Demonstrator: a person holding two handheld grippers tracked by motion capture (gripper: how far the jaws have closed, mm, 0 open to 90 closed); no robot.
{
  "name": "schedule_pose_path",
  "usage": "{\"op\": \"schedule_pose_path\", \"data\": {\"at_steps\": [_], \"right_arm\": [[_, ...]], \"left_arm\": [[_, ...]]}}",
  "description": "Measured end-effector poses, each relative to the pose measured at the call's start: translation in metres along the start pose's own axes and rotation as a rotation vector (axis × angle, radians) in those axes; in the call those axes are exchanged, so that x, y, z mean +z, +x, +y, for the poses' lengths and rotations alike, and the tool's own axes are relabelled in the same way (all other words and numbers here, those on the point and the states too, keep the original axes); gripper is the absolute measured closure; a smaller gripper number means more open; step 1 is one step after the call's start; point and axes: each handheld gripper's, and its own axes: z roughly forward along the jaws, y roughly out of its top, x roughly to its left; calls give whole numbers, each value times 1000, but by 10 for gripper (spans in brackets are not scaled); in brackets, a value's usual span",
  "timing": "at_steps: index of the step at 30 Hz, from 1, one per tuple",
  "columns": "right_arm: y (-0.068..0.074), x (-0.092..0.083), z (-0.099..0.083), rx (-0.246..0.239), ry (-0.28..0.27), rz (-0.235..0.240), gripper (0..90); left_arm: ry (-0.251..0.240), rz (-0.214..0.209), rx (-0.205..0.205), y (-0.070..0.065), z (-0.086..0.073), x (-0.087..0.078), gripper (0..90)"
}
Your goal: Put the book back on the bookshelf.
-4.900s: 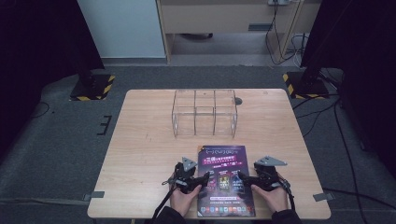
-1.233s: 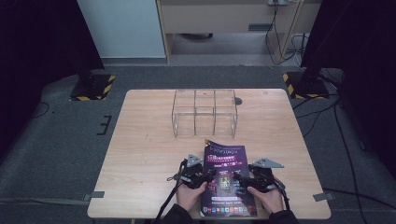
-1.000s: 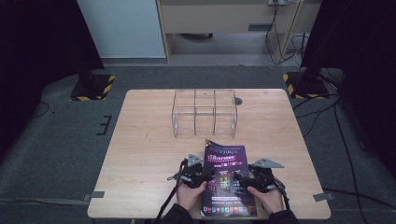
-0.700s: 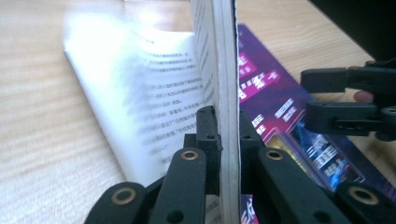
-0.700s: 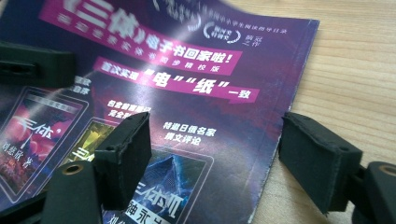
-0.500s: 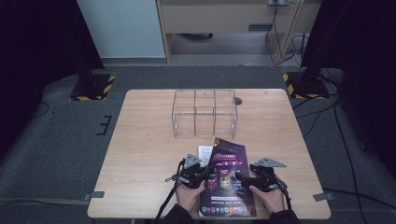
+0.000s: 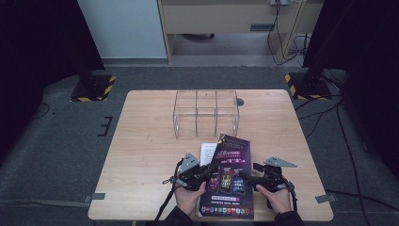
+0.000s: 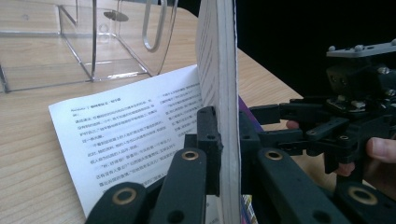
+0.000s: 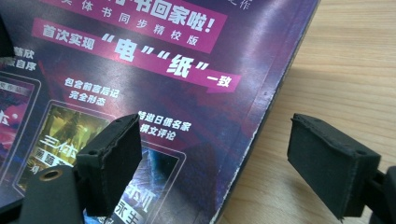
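With the left gripper (image 7: 205, 170) clamped on the magazine's (image 7: 230, 174) lifted left edge and the right gripper (image 7: 245, 175) wide open, empty, pages may slip loose.

**Left gripper clamped on a stack of magazine pages**

The left gripper (image 8: 219, 154) has its black jaws shut on a raised sheaf of pages (image 8: 218, 70), edge-on and upright. Beneath lies a printed text page (image 8: 126, 140) on the wooden table (image 8: 28, 154). A clear acrylic organizer (image 8: 93, 42) stands behind; the right gripper (image 8: 345, 130) sits close at right.
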Motion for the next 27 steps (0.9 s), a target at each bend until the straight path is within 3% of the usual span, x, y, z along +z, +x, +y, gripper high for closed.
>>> {"op": "schedule_pose_path", "data": {"at_steps": [8,19,22,27], "right_arm": [[2,7,-2,0,26,78,191],[0,17,-3,71,50,211,234],[-1,18,-3,103,65,232,261],[-4,18,-2,148,94,228,355]], "left_arm": [[-27,-4,13,-2,1,-4,847],[-42,-18,23,-4,1,-6,847],[-43,-21,23,-4,0,-5,847],[-47,-19,18,-3,-2,-4,847]]}}
